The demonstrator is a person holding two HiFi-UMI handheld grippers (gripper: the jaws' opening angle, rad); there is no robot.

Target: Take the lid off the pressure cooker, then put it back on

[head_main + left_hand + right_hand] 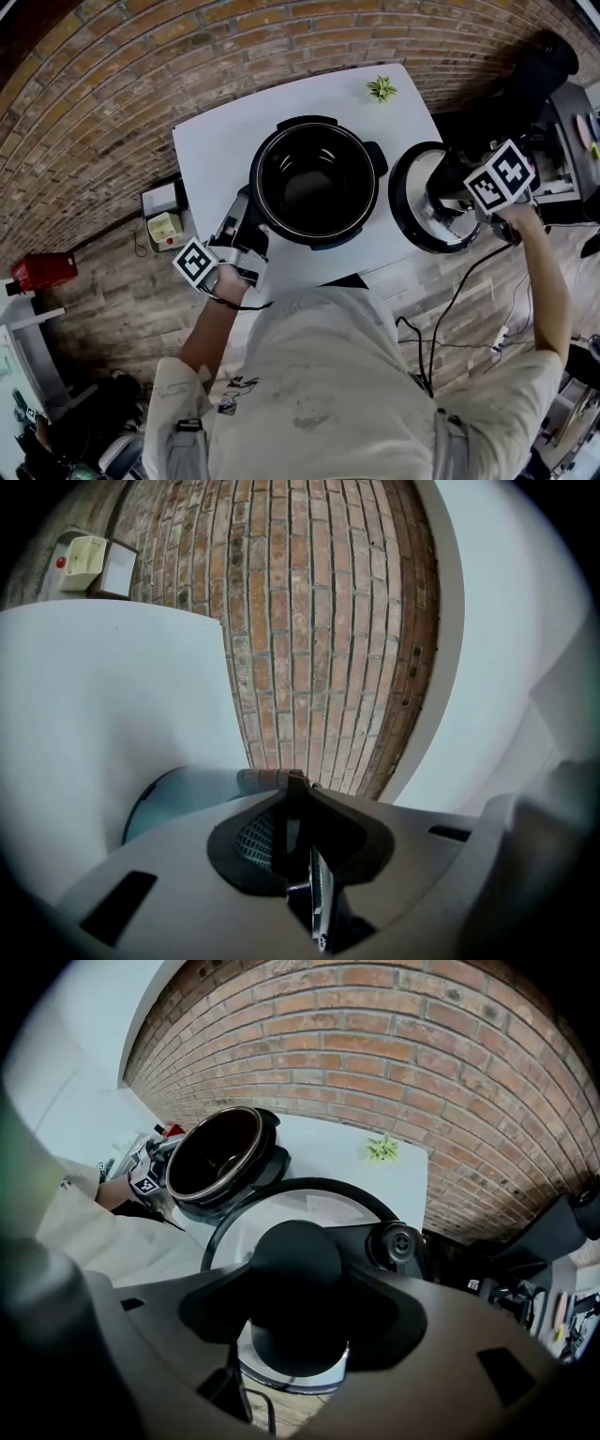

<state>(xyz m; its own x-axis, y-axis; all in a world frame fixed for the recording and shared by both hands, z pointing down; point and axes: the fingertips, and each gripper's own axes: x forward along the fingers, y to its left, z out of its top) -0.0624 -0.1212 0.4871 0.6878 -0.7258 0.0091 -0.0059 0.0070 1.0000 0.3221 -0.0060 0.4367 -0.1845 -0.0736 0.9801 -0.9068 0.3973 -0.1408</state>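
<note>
Left gripper (246, 223) pinched narrow on left side of open cooker (314, 183) at centre of table (220, 141); right gripper (452, 185), jaws wide, grips knob (295, 1269) of lid (415, 206), which overhangs table's right edge.

Lab/wkshop: brick wall (112, 112), white table (225, 141), cables (454, 302) on floor

pot (316, 183): on table (216, 150), centre | lid (417, 220): right of pot | plant (381, 89): behind both, on table
</note>
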